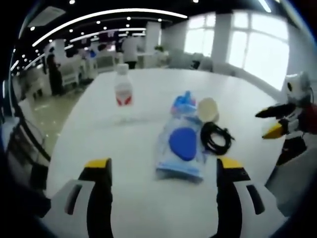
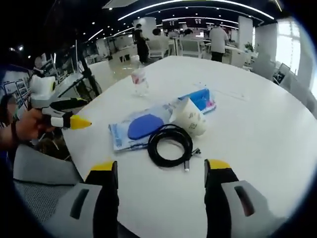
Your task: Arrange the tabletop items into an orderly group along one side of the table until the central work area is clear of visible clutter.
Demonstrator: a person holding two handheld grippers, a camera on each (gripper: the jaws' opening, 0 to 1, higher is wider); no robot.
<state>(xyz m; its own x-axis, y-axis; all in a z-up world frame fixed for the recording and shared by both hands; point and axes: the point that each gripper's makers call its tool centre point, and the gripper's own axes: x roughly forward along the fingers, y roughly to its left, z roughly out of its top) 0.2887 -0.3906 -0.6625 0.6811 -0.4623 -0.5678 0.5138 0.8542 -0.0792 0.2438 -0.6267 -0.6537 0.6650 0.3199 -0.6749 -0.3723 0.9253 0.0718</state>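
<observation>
My left gripper (image 1: 164, 171) and right gripper (image 2: 161, 173) both gape wide, holding nothing. On the white table (image 2: 257, 129), the coiled black cable (image 2: 170, 144) touches the tipped paper cup (image 2: 189, 117) at one o'clock; blue plastic packet (image 2: 148, 126) beside them, clear bottle (image 2: 139, 80) at eleven.

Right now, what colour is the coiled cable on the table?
Black. The coiled cable shows best in the right gripper view, lying beside the paper cup.

— What is seen on the white table (image 2: 257, 134)?
— A clear bottle (image 1: 123, 92) with a red label is stood upright, apart. A blue plastic packet (image 2: 148, 124) is laid flat; a paper cup (image 2: 189, 117) is tipped against it, a coiled black cable (image 2: 170, 145) just beside.
</observation>
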